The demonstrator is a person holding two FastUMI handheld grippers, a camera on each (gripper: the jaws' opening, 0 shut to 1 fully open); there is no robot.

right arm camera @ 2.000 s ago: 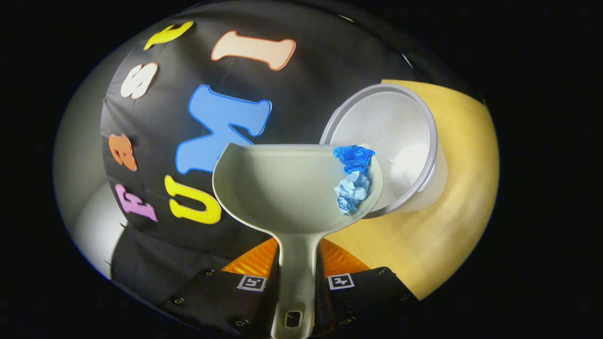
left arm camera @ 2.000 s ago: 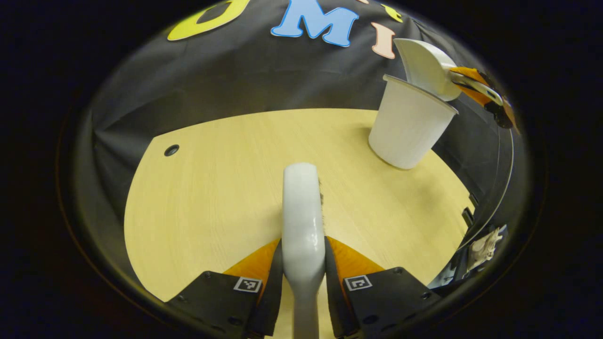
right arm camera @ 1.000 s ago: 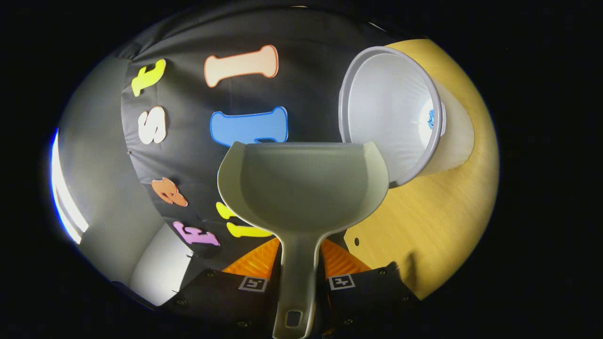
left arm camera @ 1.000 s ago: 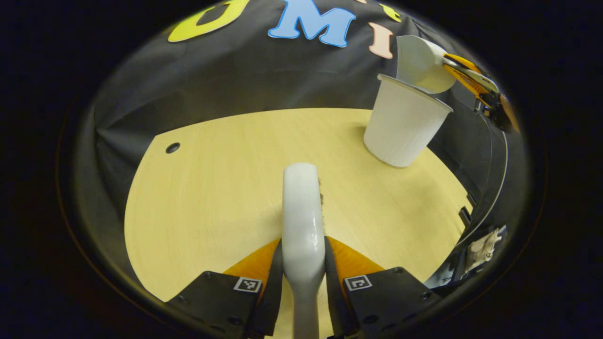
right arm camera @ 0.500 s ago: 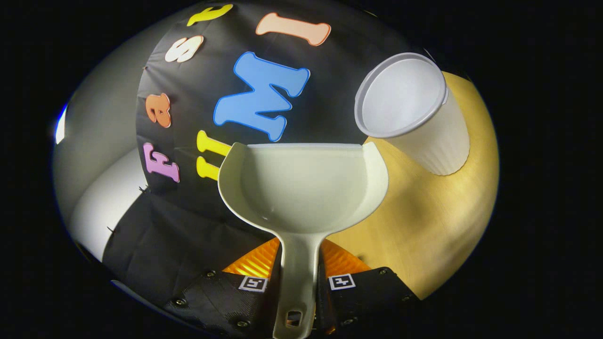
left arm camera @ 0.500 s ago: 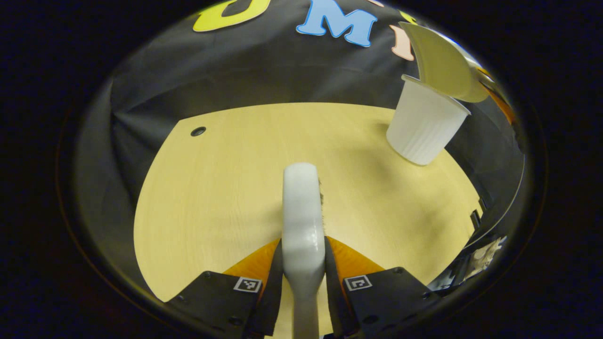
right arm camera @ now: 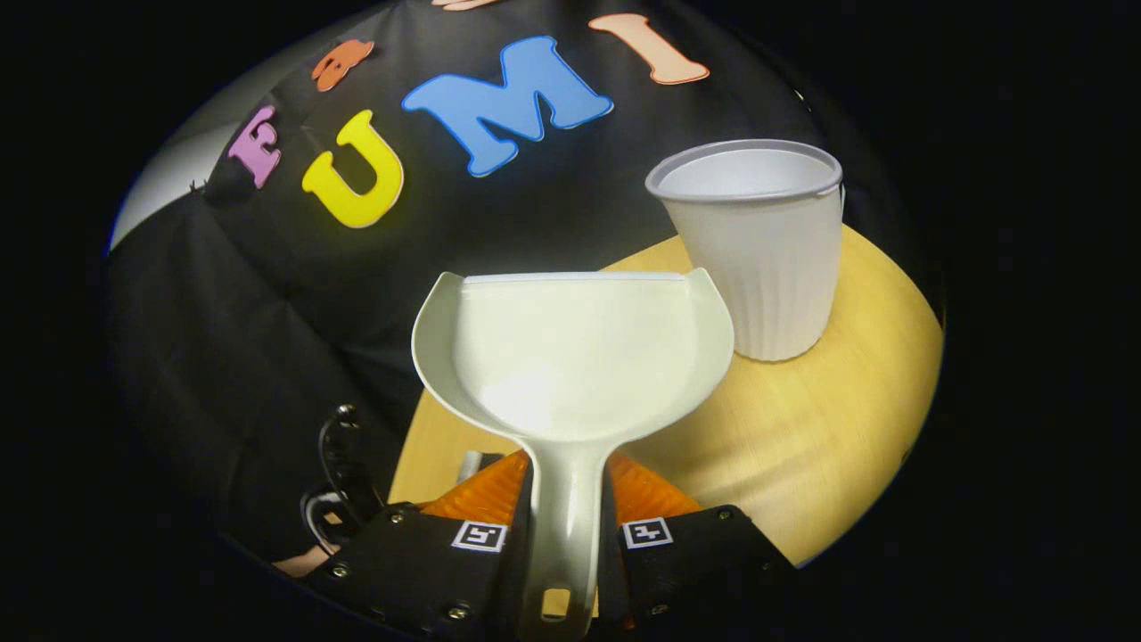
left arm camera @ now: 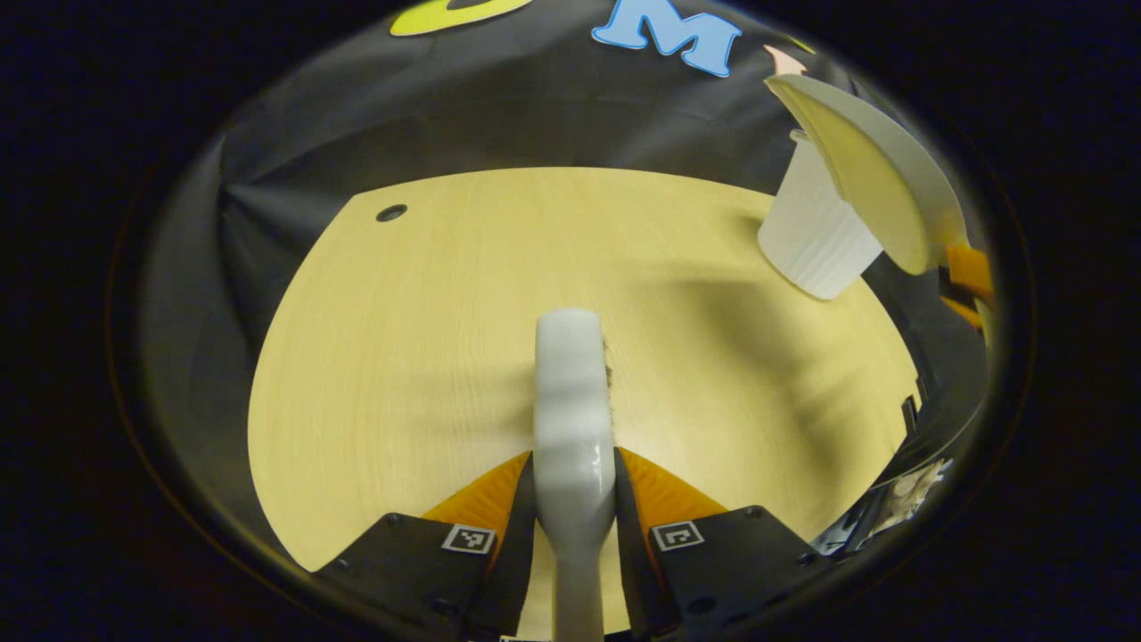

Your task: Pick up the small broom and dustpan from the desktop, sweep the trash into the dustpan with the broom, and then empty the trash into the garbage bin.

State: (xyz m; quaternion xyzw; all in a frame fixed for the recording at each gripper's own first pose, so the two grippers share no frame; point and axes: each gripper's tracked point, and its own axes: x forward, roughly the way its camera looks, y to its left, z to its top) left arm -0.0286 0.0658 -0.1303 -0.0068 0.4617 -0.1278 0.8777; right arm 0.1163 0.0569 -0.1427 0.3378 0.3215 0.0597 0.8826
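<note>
Garbage bin (right arm camera: 767, 259) stands on desktop (right arm camera: 829, 446), behind-right of dustpan (right arm camera: 570, 357).

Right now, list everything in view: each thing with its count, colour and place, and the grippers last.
Dustpan: one, white, empty, held by its handle in the right gripper, in the air near the bin.
Broom: one, white handle, held in the left gripper above the desktop.
Garbage bin: one, white, ribbed, standing upright on the desktop near the wall.
Desktop: one, light wood, with a small dark hole near its far edge.
Wall cloth: one, black, behind the desktop.
Cables: dark, by the desktop's edge in the right gripper view.
Left gripper: one, shut on the broom handle.
Right gripper: one, shut on the dustpan handle.
</note>
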